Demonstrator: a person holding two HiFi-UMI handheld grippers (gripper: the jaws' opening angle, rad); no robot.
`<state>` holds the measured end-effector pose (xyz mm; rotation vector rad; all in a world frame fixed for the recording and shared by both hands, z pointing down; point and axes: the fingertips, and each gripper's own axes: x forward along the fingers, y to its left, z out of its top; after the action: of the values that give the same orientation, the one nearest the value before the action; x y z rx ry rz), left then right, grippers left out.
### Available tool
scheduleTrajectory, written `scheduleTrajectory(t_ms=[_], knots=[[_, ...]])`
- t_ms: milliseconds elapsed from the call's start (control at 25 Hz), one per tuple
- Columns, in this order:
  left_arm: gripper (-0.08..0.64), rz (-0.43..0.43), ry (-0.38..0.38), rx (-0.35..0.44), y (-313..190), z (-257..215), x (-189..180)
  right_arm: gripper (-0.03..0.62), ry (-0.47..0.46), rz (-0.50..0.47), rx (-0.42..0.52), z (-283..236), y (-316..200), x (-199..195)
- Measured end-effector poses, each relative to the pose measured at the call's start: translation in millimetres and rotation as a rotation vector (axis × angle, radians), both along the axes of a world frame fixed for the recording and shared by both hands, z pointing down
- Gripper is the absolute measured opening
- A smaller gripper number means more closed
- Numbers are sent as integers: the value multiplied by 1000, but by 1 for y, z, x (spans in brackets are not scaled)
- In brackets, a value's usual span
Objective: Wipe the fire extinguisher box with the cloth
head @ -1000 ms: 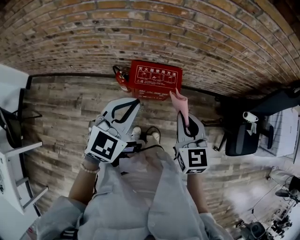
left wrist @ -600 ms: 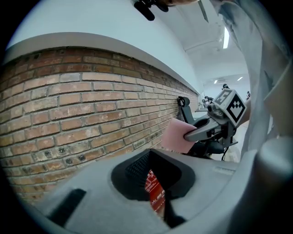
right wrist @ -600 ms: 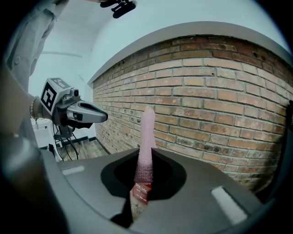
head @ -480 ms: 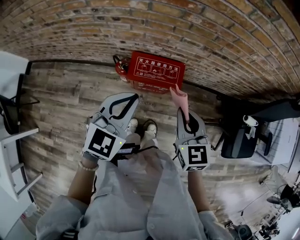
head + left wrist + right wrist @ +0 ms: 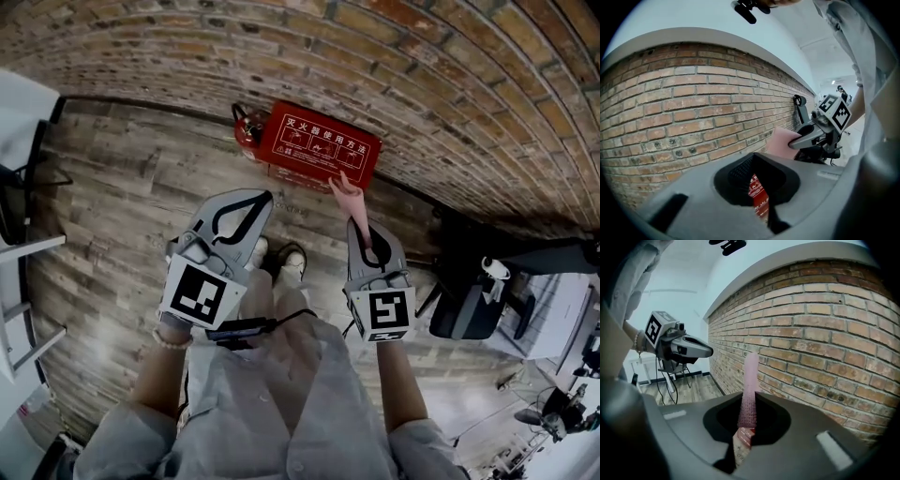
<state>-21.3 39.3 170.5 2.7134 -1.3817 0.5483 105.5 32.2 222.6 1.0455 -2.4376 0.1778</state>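
- The cloth (image 5: 350, 202) was pink and thin, folded into a narrow strip. I judged it light and soft, unlikely to slip out of a firm pinch. It seemed best gripped low on the fold, as it was, leaving a long free end for wiping
- The right tongs (image 5: 362, 228) were closed on that cloth, which was pinched between the jaws and ran out ahead of them toward the wall
- The fire extinguisher box (image 5: 320, 148) sat on the wooden floor (image 5: 131, 197) at the foot of the brick wall (image 5: 281, 47), with a red extinguisher (image 5: 247, 129) just beside its left end. It looked like a rigid case with a smooth printed lid, and by my guess it was heavy enough to stay put under a wipe
- The cloth's free end reached the box's near right edge, though I could not tell whether it touched
- The left tongs (image 5: 266, 198) were drawn together with nothing between them. They were held beside the right pair, pointing toward the box but short of it
- The person stood over the box with both forearms stretched forward and down, the right a little further ahead than the left
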Motion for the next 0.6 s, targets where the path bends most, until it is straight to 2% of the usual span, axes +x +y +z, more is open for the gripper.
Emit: scheduleTrajectory(t_ms=[160,400,600], knots=[[-2,-48,6,-9,-9,15,-14,20,13,-28,5,8,-19,-13],[-2,-73,-10,-13,-24,43,-29,20,8,-78,24,31,-41,-36],[-2,-108,18,-22,-39,62,-44,20,32,-128,18,59,-62,-59]])
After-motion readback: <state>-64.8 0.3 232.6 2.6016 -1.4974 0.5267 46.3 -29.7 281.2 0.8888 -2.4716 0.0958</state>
